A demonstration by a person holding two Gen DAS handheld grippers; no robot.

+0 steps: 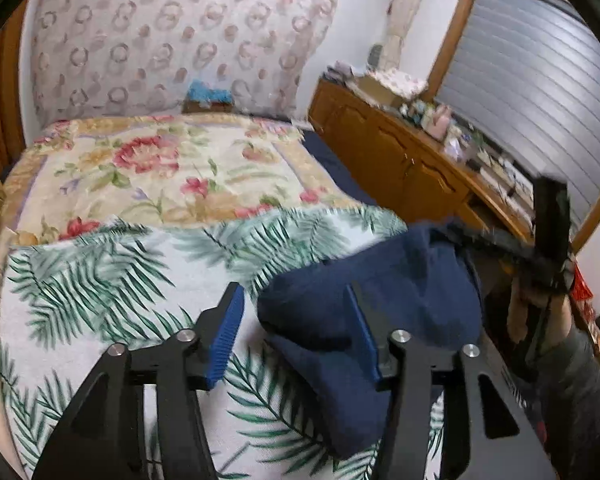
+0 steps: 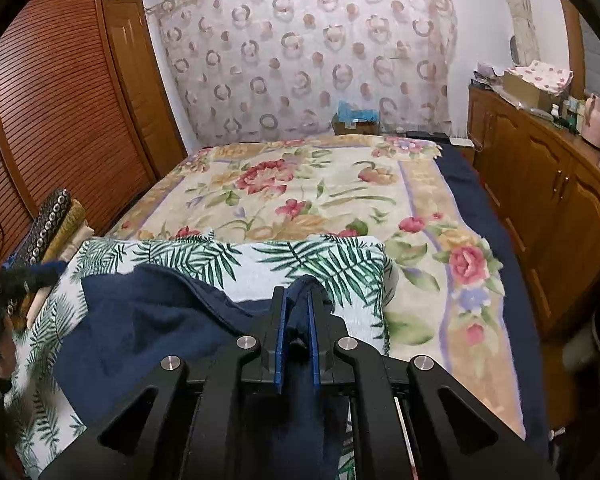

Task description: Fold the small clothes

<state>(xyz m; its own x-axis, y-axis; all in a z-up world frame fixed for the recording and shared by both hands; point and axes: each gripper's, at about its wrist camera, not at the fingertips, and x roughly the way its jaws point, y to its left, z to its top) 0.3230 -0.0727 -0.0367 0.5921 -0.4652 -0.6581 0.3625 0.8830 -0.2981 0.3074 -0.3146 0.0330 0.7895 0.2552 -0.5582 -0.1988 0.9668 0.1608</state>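
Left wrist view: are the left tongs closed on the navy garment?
No, the left tongs stand open above the palm-print towel, with the navy garment lying loose by the right-hand finger.

One navy garment, one palm-leaf towel, one floral blanket, two grippers: left, right

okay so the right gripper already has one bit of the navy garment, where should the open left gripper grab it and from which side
Probably the free edge of the navy garment nearest the left gripper, coming in low from the left over the palm-leaf towel. That edge lies bunched on the towel between the open jaws, while the right gripper pinches the opposite end, so gripping there could let the cloth be spread.
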